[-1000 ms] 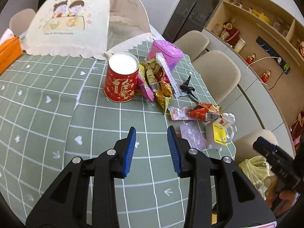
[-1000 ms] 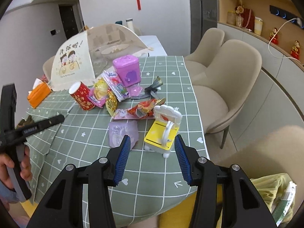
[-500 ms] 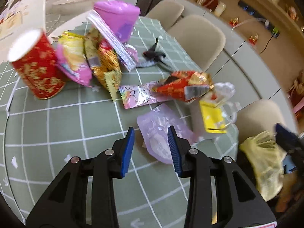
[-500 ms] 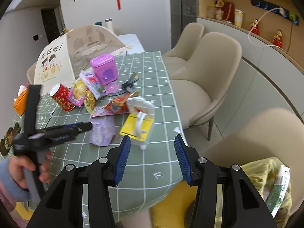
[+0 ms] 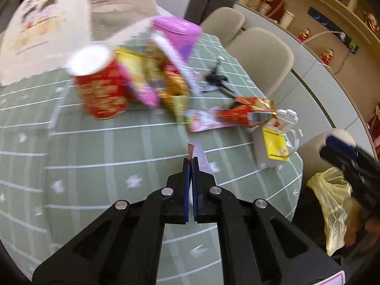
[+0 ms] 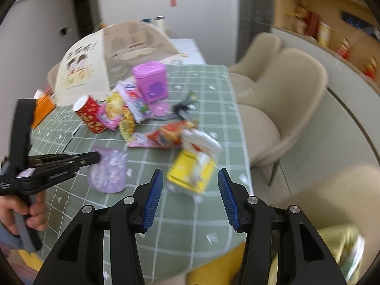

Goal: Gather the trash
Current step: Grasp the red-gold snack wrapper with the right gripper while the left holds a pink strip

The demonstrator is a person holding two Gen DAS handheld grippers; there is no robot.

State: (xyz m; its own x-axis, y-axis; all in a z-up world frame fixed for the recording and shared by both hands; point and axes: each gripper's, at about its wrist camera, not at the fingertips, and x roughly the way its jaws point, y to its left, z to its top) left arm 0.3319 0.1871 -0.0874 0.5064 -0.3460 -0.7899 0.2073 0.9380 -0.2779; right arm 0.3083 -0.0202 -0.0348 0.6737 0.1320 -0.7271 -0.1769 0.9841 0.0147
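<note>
My left gripper (image 5: pixel 190 160) is shut on the edge of a pale purple wrapper (image 5: pixel 201 159), which shows as a crumpled lilac bag (image 6: pixel 108 171) in the right wrist view, held by the left gripper (image 6: pixel 96 158) just above the green checked tablecloth (image 6: pixel 213 90). My right gripper (image 6: pixel 190 182) is open and empty, hovering near the table's front edge in front of a yellow-and-white toy chair (image 6: pixel 192 168). More snack wrappers (image 5: pixel 247 114) lie in a pile beside a red can (image 5: pixel 99 90) and a purple tin (image 5: pixel 175 35).
A mesh food cover (image 5: pixel 47 23) stands at the table's far left. Beige chairs (image 6: pixel 285 99) line the right side. A yellow plastic bag (image 5: pixel 332 204) hangs below the table edge, also low right in the right wrist view (image 6: pixel 342 249). A black hair clip (image 5: pixel 215 80) lies by the wrappers.
My left gripper moved forward to the purple wrapper and closed on its edge. The right gripper stayed open and drifted a little toward the toy chair.
</note>
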